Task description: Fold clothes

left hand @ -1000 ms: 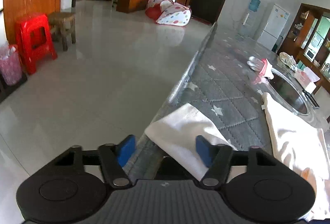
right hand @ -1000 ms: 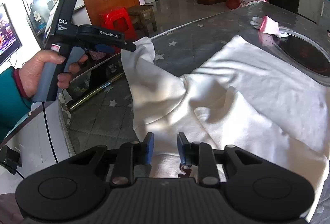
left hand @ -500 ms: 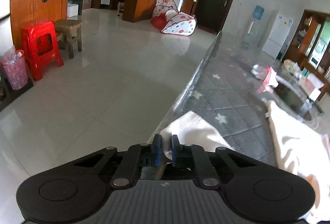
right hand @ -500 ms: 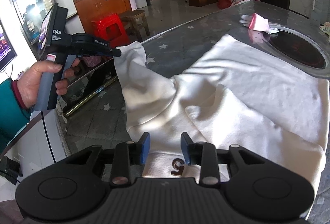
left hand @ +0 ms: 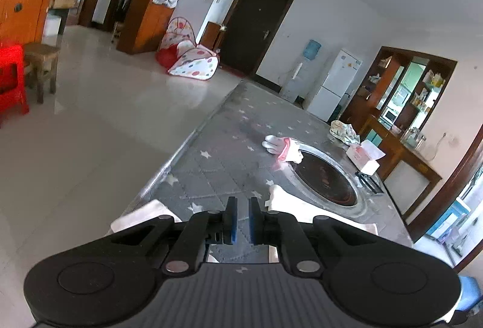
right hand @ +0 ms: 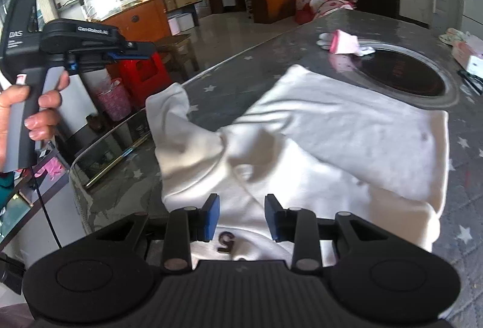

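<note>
One fold at most looks begun on the white garment: spread over the near end of the grey star-patterned table, upper panel lying slantwise across the lower layer, near hem with a dark printed "5" facing up close to the front edge. Not yet a tidy packet, by the look of it. Left sleeve bunched and rucked up towards the table's left edge, neither smoothed out nor brought in over the body; right side doubled into a soft, uneven roll. Probably left to do: flatten the sleeve, lay it inward, square the sides, then halve the whole. Just above the hem, right gripper, jaws just been opening and now partly apart, cloth showing in the gap but pressed by neither pad, so holding nothing. Up and to the left, clear of the sleeve, left gripper in the person's hand, jaws just been closing and now drawn together on nothing; only bare table showing past the tips in its own view. Further out on the table, a round dark inset touching the garment's far edge, a pink-and-white glove at its rim, a tissue box beyond.
</note>
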The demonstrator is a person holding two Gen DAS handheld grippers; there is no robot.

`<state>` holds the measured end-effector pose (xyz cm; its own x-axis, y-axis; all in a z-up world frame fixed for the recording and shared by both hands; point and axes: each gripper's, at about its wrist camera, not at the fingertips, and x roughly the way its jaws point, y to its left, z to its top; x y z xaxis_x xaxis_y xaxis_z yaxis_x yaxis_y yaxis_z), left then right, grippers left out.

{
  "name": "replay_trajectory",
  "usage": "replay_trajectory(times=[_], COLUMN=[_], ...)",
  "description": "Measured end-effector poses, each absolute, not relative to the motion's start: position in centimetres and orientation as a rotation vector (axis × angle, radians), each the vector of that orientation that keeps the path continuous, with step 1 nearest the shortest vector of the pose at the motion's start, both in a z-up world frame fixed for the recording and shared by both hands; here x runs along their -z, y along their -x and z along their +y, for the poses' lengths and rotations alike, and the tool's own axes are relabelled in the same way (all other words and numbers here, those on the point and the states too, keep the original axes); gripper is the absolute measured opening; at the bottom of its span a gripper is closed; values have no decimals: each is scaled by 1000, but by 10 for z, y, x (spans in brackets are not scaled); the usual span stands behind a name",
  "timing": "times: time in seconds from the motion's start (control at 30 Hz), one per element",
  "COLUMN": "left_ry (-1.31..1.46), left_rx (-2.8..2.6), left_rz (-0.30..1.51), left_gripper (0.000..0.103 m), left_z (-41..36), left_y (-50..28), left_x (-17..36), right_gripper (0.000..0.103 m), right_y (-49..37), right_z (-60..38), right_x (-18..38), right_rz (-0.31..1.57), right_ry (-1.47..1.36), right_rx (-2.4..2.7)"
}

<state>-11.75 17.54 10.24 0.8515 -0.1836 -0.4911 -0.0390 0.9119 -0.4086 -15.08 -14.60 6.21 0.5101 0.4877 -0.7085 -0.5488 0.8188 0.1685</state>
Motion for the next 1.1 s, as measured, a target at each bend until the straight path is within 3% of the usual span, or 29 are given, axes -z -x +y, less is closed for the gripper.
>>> replay_trajectory(times=[0.13, 0.23, 0.3, 0.43, 0.73, 0.83, 0.9, 1.1], left_ry=[424, 384, 377, 424, 454, 462, 482, 563], left_rx=[10, -96, -162, -209, -195, -211, -227, -151], left_rz=[578, 607, 652, 701, 712, 714, 704, 575], left_gripper=[8, 15, 35, 41, 38, 28, 13, 6], left_z=[184, 193, 201, 214, 218, 221, 225, 227], left_y=[114, 113, 110, 104, 91, 86, 87, 104], left_x=[-92, -75, -58, -35, -25, -23, -21, -38], right_gripper=[33, 40, 40, 41, 42, 43, 47, 47], right_y=[152, 152, 152, 151, 147, 147, 147, 146], right_z=[-150, -150, -149, -144, -139, -138, -139, -143], right_x=[-61, -59, -58, -56, -51, -51, -51, -52], right_rz=[826, 824, 826, 834, 851, 850, 848, 842], right_ry=[77, 68, 68, 72, 75, 72, 70, 62], right_rx=[-623, -624, -633, -645, -643, -643, -640, -623])
